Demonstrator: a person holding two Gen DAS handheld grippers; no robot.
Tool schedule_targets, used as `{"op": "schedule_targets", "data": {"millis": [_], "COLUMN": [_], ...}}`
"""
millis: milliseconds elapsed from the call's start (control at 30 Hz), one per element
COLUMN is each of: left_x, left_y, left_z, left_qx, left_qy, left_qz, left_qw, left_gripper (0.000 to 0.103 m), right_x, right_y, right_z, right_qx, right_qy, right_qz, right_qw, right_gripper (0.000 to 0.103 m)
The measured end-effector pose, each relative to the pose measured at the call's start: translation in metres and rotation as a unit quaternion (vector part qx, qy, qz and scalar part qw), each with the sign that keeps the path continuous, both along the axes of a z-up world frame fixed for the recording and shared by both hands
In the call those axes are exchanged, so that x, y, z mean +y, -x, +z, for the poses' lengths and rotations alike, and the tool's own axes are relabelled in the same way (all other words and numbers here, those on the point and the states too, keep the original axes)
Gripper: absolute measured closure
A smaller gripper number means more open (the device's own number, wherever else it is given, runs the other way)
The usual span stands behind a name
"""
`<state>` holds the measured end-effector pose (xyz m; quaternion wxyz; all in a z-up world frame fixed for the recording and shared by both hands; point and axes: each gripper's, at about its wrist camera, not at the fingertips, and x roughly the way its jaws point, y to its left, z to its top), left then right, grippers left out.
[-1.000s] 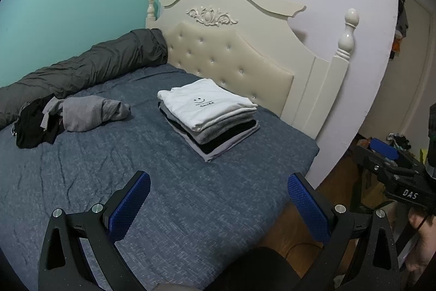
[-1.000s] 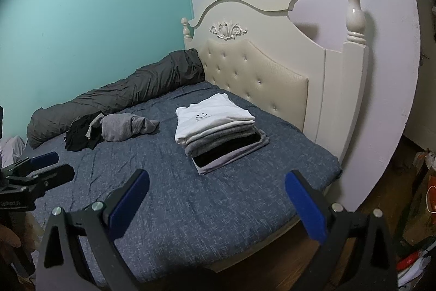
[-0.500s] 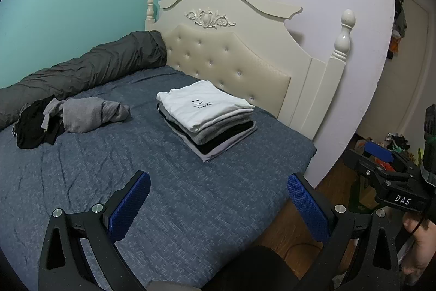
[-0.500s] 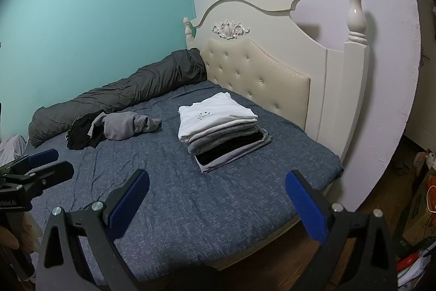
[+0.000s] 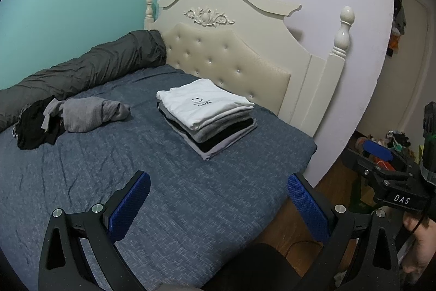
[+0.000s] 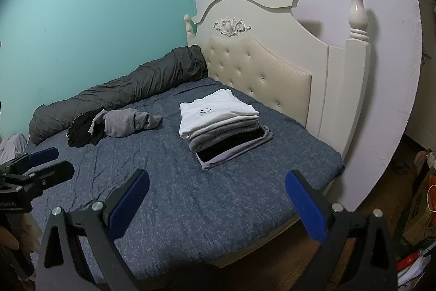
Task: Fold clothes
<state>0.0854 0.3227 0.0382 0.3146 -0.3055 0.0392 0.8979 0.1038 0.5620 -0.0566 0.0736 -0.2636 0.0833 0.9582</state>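
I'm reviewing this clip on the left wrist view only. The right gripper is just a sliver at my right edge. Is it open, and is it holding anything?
Observer: In its own view the right gripper is wide open, with only the blue bedspread visible between its pads.
Operator: Any unfolded clothes besides the grey garment and the black garment?
Observer: Yes, a pale crumpled cloth shows at the left edge, past the end of the dark grey bedroll. I cannot tell whether it lies on the bed.
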Motion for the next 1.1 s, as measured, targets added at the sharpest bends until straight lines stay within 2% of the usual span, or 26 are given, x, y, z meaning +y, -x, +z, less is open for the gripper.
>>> {"op": "schedule_targets", "data": {"millis": [1100], "left_x": [-0.0050], "left_y": [0.0004], "left_z": [-0.0058], "left_qx": [-0.001], "left_qy": [-0.007], "left_qz": [-0.003], "left_qw": [1.0000], "left_gripper": [0.001], "right_x": [0.0005], "right_y": [-0.0011], "right_z": [-0.0054], "right_qx": [-0.005], "right_qy": [0.005], "right_qz": [-0.001], "right_qw": [1.000], "right_gripper": [0.002]}}
